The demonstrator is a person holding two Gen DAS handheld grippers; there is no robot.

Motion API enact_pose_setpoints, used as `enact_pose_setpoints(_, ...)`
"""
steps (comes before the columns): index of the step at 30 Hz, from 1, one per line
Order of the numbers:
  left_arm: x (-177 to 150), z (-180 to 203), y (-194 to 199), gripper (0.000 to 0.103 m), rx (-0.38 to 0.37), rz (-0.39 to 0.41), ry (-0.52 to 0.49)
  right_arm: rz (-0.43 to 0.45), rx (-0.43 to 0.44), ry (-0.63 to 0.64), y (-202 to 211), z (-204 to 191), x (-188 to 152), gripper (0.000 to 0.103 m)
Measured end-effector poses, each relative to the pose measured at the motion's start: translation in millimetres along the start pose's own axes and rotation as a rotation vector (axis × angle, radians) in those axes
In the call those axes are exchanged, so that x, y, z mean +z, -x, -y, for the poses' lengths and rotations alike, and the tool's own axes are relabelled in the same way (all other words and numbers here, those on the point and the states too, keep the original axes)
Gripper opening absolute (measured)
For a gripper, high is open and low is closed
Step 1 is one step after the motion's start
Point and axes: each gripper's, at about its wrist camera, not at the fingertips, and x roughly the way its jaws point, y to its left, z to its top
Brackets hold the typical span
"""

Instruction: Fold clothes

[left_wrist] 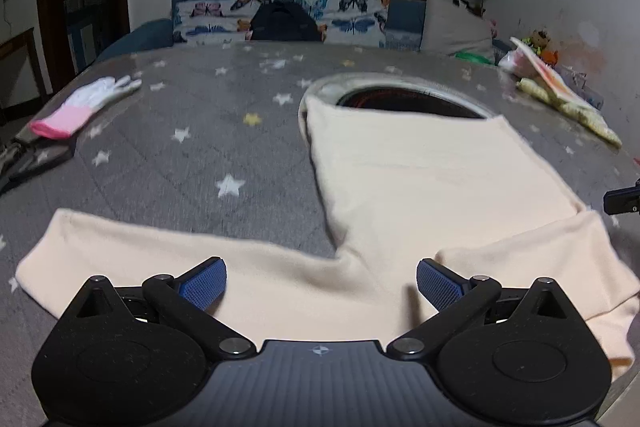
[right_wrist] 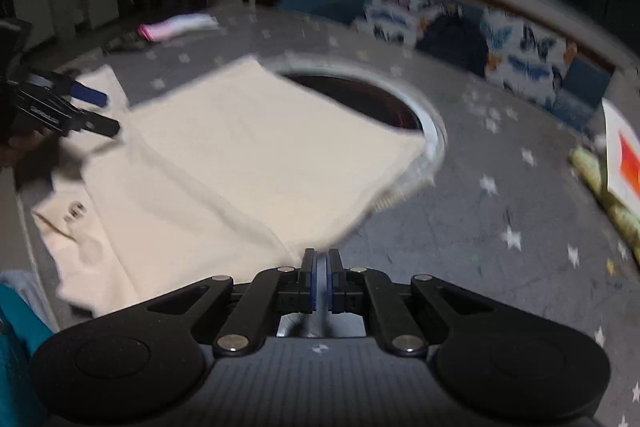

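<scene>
A soft cream-coloured cloth garment [left_wrist: 420,179] lies spread on a grey bed cover with little white stars [left_wrist: 180,155]. One long part of it stretches out to the left, close to the camera, and a wide folded part runs up toward the far side. That wide part lies partly over a round dark opening with a pale rim [left_wrist: 408,99] in the bed cover.

The left gripper [left_wrist: 322,285] has black arms and blue pads. Its two fingers are spread wide apart, with nothing pinched between them. It hangs just over the near edge of the garment.

The right gripper [right_wrist: 321,267] has its two fingers pressed close together. The edge of the cream garment [right_wrist: 248,163] sits right at its tips, but the picture is too blurry to tell if cloth is caught between them.

A white glove with a pink cuff [left_wrist: 80,105] lies far off on the left of the bed cover. Pillows with a butterfly print [left_wrist: 340,11] stand along the back wall.
</scene>
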Motion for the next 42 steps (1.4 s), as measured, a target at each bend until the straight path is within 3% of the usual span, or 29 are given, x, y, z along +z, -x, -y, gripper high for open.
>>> enact_pose_setpoints(4, 9.4, 19.3, 12.8, 0.103, -0.087, 0.064, -0.033, 0.066, 0.064, 0.019, 0.0, -28.8, 9.5, 0.005)
enact_pose_setpoints(7, 9.0, 37.5, 16.1, 0.101, -0.180, 0.082, -0.075, 0.060, 0.088, 0.001, -16.3, -38.5, 8.1, 0.005)
enact_pose_setpoints(10, 4.2, 51.9, 13.3, 0.095, -0.237, 0.082, -0.126, 0.025, 0.032, 0.008, -28.5, -39.1, -2.3, 0.005)
enact_pose_setpoints(14, 0.1, 59.0, 4.7, 0.082, -0.273, 0.056, -0.154, 0.045, 0.012, -0.089, -14.8, -23.5, -15.0, 0.005)
enact_pose_setpoints(21, -9.6, 72.6, 8.6, 0.062, -0.298, 0.081, -0.217, 0.083, 0.036, -0.120, 9.1, -50.4, -33.2, 0.011)
enact_pose_setpoints(24, -12.7, 75.6, 1.4, 0.058, -0.282, 0.053, -0.230, 0.070, 0.025, -0.134, 7.2, -58.2, -48.5, 0.020)
enact_pose_setpoints(28, -14.9, 72.7, 0.0, 0.051, -0.265, 0.040, -0.217, 0.083, -0.002, -0.141, 19.0, -58.9, -44.8, 0.028)
enact_pose_setpoints(32, -14.1, 75.0, 3.8, 0.052, -0.285, 0.067, -0.212, 0.130, -0.007, -0.135, 22.2, -60.9, -34.7, 0.041)
enact_pose_setpoints(35, -17.3, 74.4, -6.5, 0.052, -0.269, 0.039, -0.205, 0.167, 0.011, -0.154, 11.2, -64.8, -23.8, 0.045)
enact_pose_setpoints(42, -19.1, 55.3, 14.4, 0.051, -0.201, 0.083, -0.163, 0.127, 0.034, -0.152, -18.6, -74.6, -21.8, 0.058)
